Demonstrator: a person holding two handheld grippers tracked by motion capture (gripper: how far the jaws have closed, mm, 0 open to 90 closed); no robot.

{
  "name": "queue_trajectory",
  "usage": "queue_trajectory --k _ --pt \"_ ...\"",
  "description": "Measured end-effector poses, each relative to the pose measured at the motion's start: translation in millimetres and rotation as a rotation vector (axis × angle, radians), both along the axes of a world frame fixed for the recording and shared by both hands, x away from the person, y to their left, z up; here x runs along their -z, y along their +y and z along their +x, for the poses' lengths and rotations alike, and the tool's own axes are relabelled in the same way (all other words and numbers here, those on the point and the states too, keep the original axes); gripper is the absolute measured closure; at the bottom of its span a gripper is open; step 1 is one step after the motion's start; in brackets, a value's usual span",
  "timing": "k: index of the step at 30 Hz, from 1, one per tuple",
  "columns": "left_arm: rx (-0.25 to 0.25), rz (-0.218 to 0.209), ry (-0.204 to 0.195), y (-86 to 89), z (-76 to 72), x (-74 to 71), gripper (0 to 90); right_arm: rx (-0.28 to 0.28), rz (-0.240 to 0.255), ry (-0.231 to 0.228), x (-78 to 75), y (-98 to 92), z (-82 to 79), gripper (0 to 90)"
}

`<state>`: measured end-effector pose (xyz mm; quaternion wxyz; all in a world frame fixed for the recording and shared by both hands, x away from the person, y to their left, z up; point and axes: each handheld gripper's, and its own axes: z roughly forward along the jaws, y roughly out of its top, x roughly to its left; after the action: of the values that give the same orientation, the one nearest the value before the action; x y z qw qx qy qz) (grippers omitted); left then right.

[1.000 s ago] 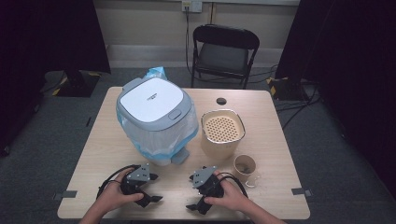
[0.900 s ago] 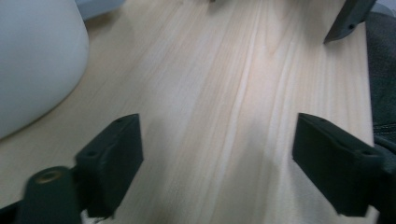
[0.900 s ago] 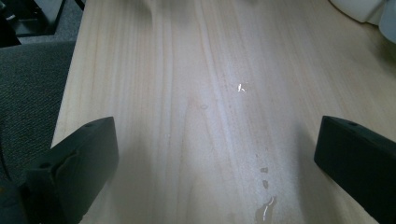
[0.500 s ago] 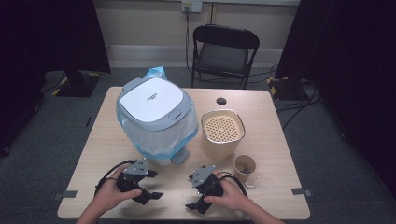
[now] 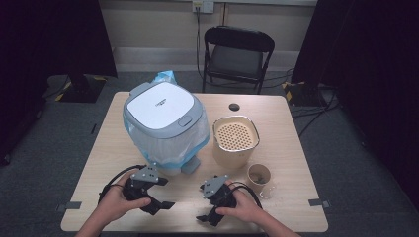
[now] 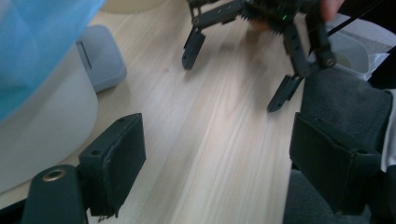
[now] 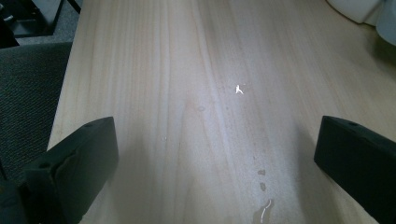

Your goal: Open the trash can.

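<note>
Nearest the person, at the front edge of the wooden table (image 5: pixel 296 168), both hands hold their tools low over bare wood: the left gripper (image 5: pixel 157 203) has its jaws spread wide with nothing between them, and the right gripper (image 5: pixel 206 217) likewise stands wide open and empty, its jaws framing only the tabletop and a few small wet spots (image 7: pixel 261 186) in the right gripper view. Neither tool touches anything, so the work looks to be at its very start, an approach not yet committed. Just beyond the left gripper stands the thing nearest to it, a white and grey pedal bin (image 5: pixel 163 123) with its lid shut, a blue liner bag (image 5: pixel 165 79) bunched around its rim, and its grey foot pedal (image 6: pixel 100 56) resting on the table beside the base. The likely next move calls for the left gripper to travel forward to the pedal or the lid edge. To the right sits a small cup (image 5: pixel 259 175) with a teabag, then a beige tub with a perforated insert (image 5: pixel 235 138), then a small black disc (image 5: pixel 233 106). Beyond the table stands a black folding chair (image 5: pixel 237 54). Counted: two grippers, one bin, one cup, one tub, one disc, one chair.
</note>
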<state>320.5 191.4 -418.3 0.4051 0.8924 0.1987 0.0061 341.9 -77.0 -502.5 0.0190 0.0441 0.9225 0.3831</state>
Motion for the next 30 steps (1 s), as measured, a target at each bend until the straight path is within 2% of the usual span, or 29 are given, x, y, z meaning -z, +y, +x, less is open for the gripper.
queue_trajectory --k 3,5,10,12,19,22,24,25,26,30 --pt "0.006 -0.003 0.004 -2.5 -2.0 -8.2 16.8 0.002 -0.001 0.001 0.0 0.0 -0.1 0.0" --pt "0.014 -0.023 0.01 -5.1 -3.3 -15.6 16.2 0.001 -0.001 0.001 0.0 0.0 -0.1 0.0" --pt "0.012 -0.037 0.004 -9.8 -5.0 -28.7 15.9 0.001 0.0 -0.001 0.0 0.1 0.0 0.0" --pt "0.014 -0.035 -0.002 -10.5 -5.1 -31.0 15.9 0.001 -0.001 0.0 0.0 0.1 0.0 0.0" --pt "0.0 -0.047 0.016 -14.5 -3.3 -43.9 16.8 0.002 -0.001 0.0 0.0 0.1 0.0 0.0" --pt "-0.022 -0.045 0.011 -15.2 -1.6 -53.3 19.3 0.001 0.0 0.0 0.0 0.1 0.0 0.0" --pt "-0.02 -0.049 0.012 -15.5 -1.2 -55.3 21.7 0.002 -0.001 0.0 0.0 0.1 0.0 0.0" --pt "-0.014 -0.035 0.014 -15.9 -1.3 -57.8 21.7 0.002 -0.001 0.0 0.0 0.1 0.0 0.0" --pt "-0.01 -0.032 0.01 -18.3 -1.9 -60.9 26.0 0.002 -0.001 0.0 0.0 0.1 -0.1 0.0" --pt "-0.01 -0.036 0.007 -23.6 -1.6 -65.3 29.1 0.002 -0.001 0.0 0.0 0.1 0.0 0.0"
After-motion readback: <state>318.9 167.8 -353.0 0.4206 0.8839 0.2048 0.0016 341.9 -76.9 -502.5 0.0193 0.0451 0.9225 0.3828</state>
